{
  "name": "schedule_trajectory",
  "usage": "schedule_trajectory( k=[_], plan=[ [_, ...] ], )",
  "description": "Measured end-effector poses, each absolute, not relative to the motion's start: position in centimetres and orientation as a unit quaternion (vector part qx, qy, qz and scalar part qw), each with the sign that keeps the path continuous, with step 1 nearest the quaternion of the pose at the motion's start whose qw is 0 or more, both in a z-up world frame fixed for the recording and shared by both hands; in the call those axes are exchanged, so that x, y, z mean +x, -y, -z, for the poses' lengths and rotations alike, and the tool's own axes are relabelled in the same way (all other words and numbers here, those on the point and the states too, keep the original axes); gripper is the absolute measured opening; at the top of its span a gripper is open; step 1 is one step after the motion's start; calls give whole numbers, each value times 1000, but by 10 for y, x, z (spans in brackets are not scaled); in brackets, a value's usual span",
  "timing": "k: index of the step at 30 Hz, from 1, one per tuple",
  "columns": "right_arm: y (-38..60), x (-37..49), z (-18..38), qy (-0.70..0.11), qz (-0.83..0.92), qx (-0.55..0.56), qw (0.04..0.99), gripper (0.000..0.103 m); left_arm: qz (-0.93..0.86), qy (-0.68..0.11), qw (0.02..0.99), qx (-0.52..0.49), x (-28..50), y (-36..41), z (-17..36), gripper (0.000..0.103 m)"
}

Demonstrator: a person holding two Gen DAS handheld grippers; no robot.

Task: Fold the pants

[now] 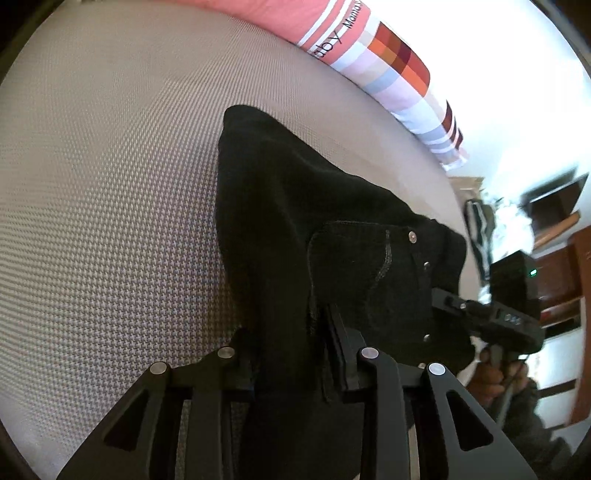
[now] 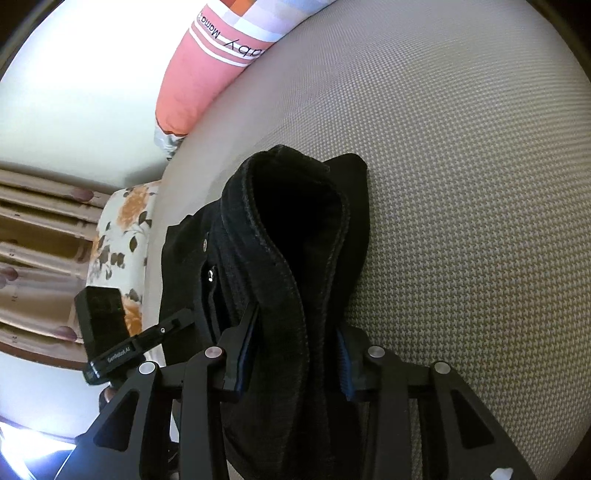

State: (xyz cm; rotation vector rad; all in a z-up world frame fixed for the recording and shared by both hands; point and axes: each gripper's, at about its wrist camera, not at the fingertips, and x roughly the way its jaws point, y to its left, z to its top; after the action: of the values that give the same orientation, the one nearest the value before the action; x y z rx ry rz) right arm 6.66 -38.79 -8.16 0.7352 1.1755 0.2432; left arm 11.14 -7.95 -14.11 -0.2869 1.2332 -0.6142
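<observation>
The black pants (image 1: 295, 206) hung bunched between both grippers above the grey woven bed (image 1: 110, 184). The left gripper (image 1: 291, 365) pinched a fold near a riveted pocket (image 1: 369, 266); the right gripper (image 2: 295, 354) pinched the thick waistband (image 2: 280, 236). A pink pillow (image 1: 314, 26) lay at the far edge.

Bare houndstooth mattress (image 1: 110, 184) around, pillow (image 1: 388, 62) bounding far edge

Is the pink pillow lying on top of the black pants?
No. In the left wrist view the pink pillow lies along the far edge of the mattress, apart from the black pants, with bare mattress between them.
</observation>
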Motion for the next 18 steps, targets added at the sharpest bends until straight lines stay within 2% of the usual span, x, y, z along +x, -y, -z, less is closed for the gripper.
schedule_trajectory(
  k=[5,10,18],
  plan=[
    [379,69,77,-539,-94,320,774,34,259,-554,786,-92,104,91,135,31],
    [376,69,68,-535,-80,303,785,28,241,-541,804,-47,102,102,130,31],
    [374,60,50,-519,-70,300,797,23,246,-524,815,-29,101,91,117,21]
  ],
)
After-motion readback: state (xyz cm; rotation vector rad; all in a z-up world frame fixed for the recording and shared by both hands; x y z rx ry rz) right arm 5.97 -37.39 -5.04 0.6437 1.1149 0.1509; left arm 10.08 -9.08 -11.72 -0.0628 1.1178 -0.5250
